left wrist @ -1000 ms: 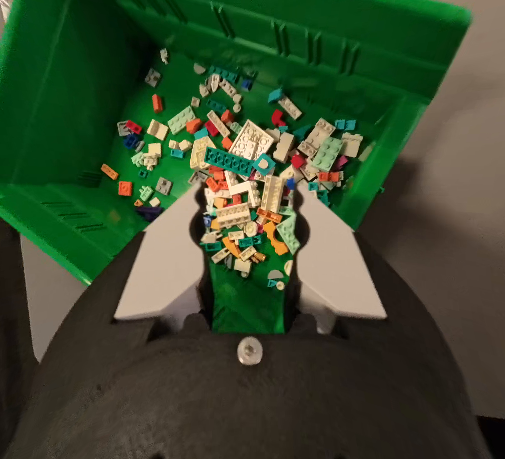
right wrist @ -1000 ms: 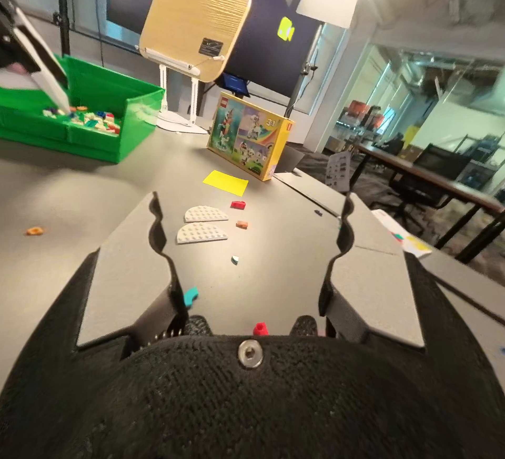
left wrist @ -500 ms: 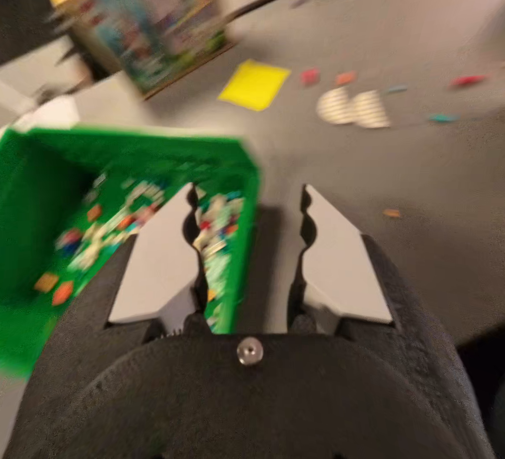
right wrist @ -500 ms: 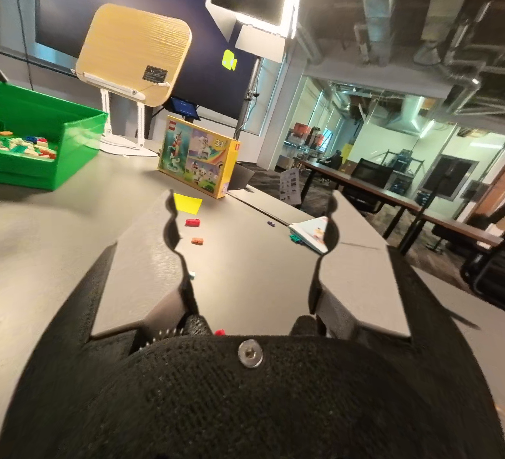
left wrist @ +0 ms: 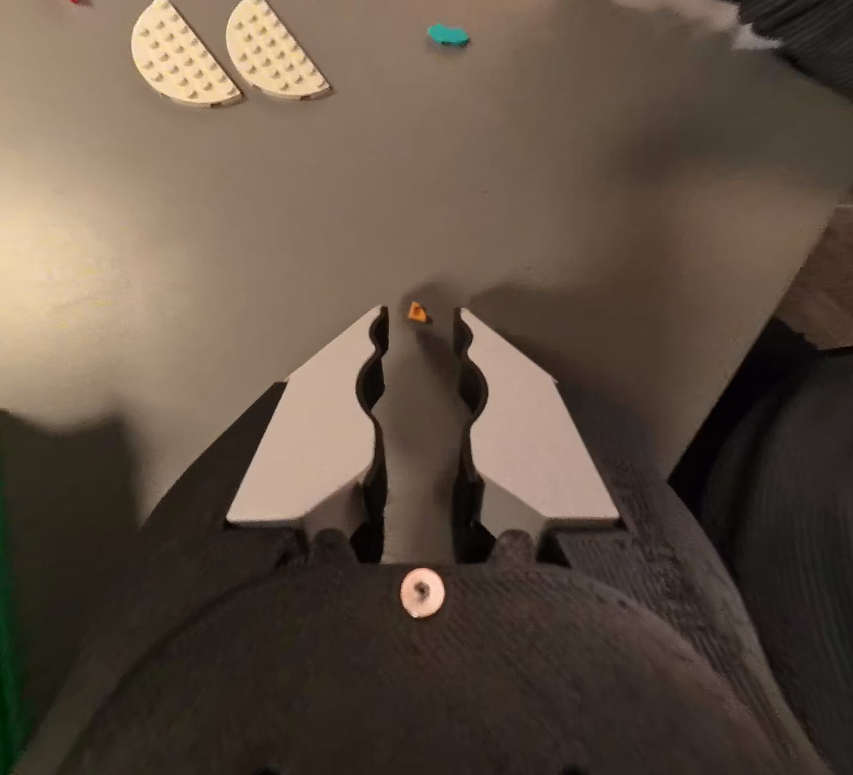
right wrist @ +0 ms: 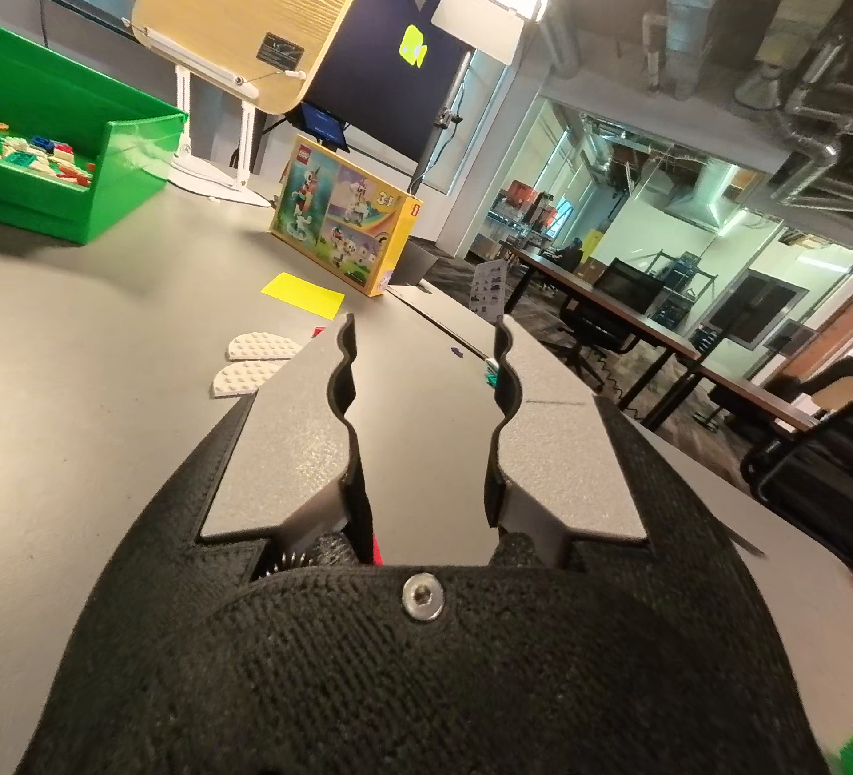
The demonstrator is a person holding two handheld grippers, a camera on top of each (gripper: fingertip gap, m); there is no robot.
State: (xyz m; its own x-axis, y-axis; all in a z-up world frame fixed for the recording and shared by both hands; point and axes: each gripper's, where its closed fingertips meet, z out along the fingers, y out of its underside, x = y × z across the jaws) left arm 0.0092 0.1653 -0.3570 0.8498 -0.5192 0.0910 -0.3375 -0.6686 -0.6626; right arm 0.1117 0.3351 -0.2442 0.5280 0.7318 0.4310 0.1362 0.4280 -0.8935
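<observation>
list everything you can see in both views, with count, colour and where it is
half-round studded plates: 2, cream, side by side on the grey table
small orange piece: 1, between the left fingertips
loose small pieces: 2 teal, 2 red, 1 orange, beyond the plates
green bin: 1, far left, holds mixed bricks
toy set box: 1, yellow, standing mid-table
yellow paper: 1, flat before the box
wooden stand: 1, behind the bin
left gripper: open
right gripper: open, empty
</observation>
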